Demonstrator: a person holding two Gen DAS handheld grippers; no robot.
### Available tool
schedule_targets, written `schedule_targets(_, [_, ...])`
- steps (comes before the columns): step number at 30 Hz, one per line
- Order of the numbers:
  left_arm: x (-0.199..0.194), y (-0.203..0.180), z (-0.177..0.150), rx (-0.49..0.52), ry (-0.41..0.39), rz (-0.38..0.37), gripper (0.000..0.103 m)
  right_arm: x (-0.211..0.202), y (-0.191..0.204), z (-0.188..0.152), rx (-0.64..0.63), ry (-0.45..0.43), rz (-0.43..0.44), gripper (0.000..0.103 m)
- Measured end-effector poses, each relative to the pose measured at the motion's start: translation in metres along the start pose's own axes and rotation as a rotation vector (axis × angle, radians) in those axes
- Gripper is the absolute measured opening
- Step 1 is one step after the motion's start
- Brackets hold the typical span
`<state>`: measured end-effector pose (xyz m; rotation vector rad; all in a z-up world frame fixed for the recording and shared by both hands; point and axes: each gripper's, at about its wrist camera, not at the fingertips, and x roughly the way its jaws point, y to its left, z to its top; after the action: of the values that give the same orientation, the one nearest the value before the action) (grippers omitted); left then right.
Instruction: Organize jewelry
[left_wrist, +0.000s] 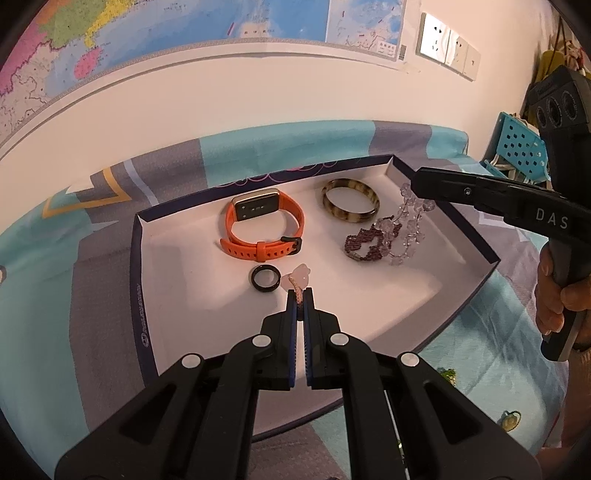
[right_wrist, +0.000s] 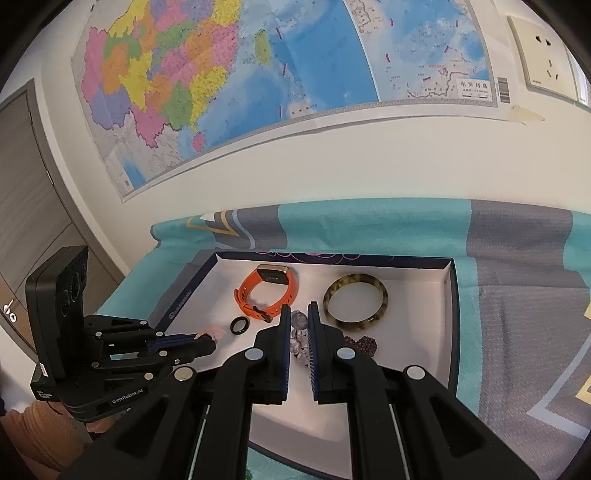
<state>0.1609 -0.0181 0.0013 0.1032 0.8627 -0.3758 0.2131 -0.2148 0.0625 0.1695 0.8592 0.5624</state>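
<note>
Jewelry tray: left gripper fingers pinch the pink pendant cord beside the black ring; right gripper fingers pinch the clear bead strand. Risk: strand snagging the purple bracelet.

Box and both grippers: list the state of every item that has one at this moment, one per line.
Box: open, lid off.
Orange watch: strap buckled, lying in box.
Tortoiseshell bangle: flat in box.
Black ring: flat in box.
Purple bead bracelet: lying in box.
Left gripper: shut on pink cord charm.
Right gripper: shut on clear bead strand.
</note>
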Motion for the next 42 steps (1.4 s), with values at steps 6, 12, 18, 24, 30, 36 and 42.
schedule_targets(6, [0.009,0.003,0.001,-0.006,0.026,0.013,0.004,0.010,-0.006,-0.001,0.002,0.015,-0.023,0.007])
schedule_targets(12, [0.019,0.003,0.002,-0.005,0.046,0.028,0.004,0.019,-0.011,-0.003,0.006,0.030,-0.043,0.007])
schedule_targets(18, [0.028,0.006,0.003,-0.018,0.065,0.043,0.004,0.026,-0.012,-0.005,0.000,0.045,-0.053,0.007])
schedule_targets(24, [0.031,0.008,0.004,-0.027,0.067,0.044,0.005,0.033,-0.016,-0.009,0.008,0.063,-0.071,0.008])
schedule_targets(30, [0.031,0.010,0.005,-0.038,0.060,0.053,0.016,0.030,-0.023,-0.013,0.040,0.055,-0.086,0.020])
schedule_targets(36, [0.016,0.013,0.003,-0.044,0.018,0.037,0.032,0.015,-0.023,-0.018,0.048,0.034,-0.084,0.042])
schedule_targets(42, [-0.014,0.010,0.002,-0.042,-0.057,0.035,0.044,-0.009,-0.011,-0.028,0.020,0.007,-0.053,0.069])
